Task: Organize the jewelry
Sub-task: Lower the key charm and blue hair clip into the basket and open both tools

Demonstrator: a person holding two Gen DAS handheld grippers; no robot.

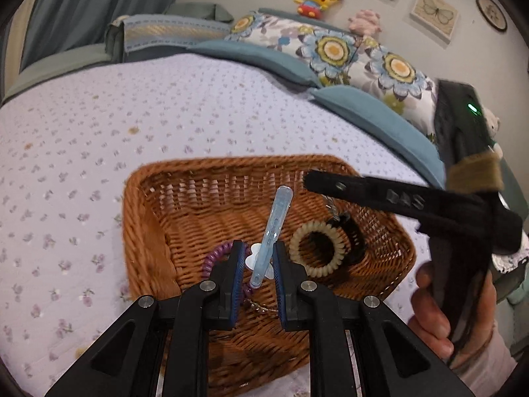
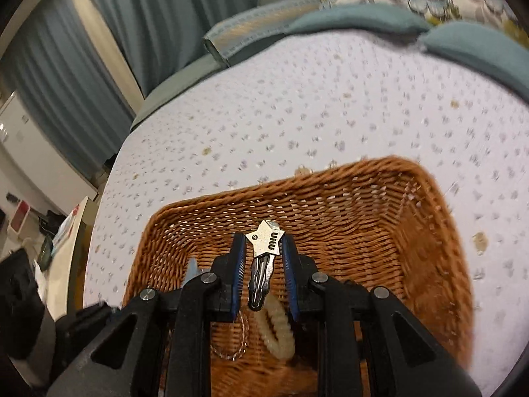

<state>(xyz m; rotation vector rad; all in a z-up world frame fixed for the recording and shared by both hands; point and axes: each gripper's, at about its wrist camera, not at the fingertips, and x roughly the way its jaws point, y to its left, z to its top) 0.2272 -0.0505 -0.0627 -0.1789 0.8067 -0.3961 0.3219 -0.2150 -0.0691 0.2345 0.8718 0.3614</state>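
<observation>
— Wicker basket [image 2: 439, 231] is the landmark; left gripper [image 1: 259, 258] clamps a clear blue clip [image 1: 271, 228] above it; right gripper [image 2: 263, 258] pinches a star hairpin [image 2: 263, 258] over it.

— Drop-off step, likely; next, part the jaws low inside the basket.

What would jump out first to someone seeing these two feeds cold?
Probably the wicker basket on the flowered bedspread, under both grippers. The left gripper pinches a clear blue hair clip that sticks up over the basket, and the right gripper clamps a silver star-topped hair clip. In the basket lie a beige coil hair tie and a purple one.
</observation>
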